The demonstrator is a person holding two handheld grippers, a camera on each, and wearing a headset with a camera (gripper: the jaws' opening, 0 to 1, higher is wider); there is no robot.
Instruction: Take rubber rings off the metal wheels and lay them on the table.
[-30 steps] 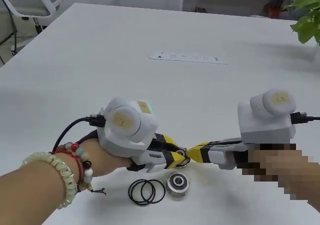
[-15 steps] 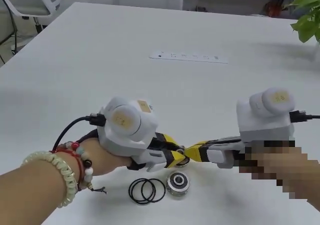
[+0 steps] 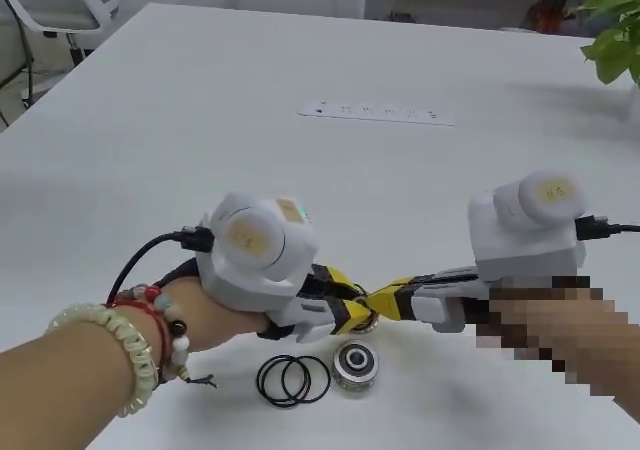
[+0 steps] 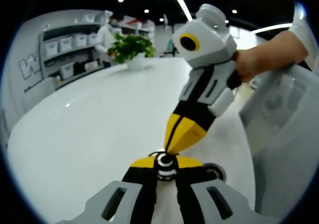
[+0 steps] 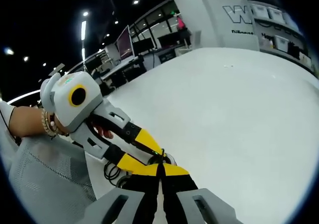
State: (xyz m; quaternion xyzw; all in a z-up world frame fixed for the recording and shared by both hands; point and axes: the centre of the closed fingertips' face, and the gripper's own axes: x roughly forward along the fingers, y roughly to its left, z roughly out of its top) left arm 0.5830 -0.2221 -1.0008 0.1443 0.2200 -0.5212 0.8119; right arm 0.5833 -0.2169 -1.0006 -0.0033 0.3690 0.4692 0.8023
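Here, at a white counter [image 3: 200, 120], a person works two hand-held grippers tip to tip. At far left in the head view, bead bracelets [image 3: 130, 340] circle the wrist behind the left gripper [image 3: 350, 315]. Its yellow-tipped fingers are clenched on a small metal wheel [image 4: 164, 165], and the left gripper view shows the wheel's round face seated between the two tips. Just in front of that hand, two black rubber rings [image 3: 293, 380] lie flat on the counter, overlapping each other. Just right of them a second wheel [image 3: 355, 363] rests on the surface, apart from both tools. Opposite the left tool is the right gripper [image 3: 385, 303], its fingers pressed together with their yellow tips touching the held wheel. Whether they pinch a ring there cannot be told. Farther back, a white power strip [image 3: 378, 115] lies across the middle of the counter, its markings too small to read. The leaves of a green plant [image 3: 612, 32] enter at the top right corner. In the right gripper view, large lettering [image 5: 242, 13] on a far wall begins with a "W"; the rest is blurred. In the left gripper view, storage bins [image 4: 65, 45] line shelves along the back wall.
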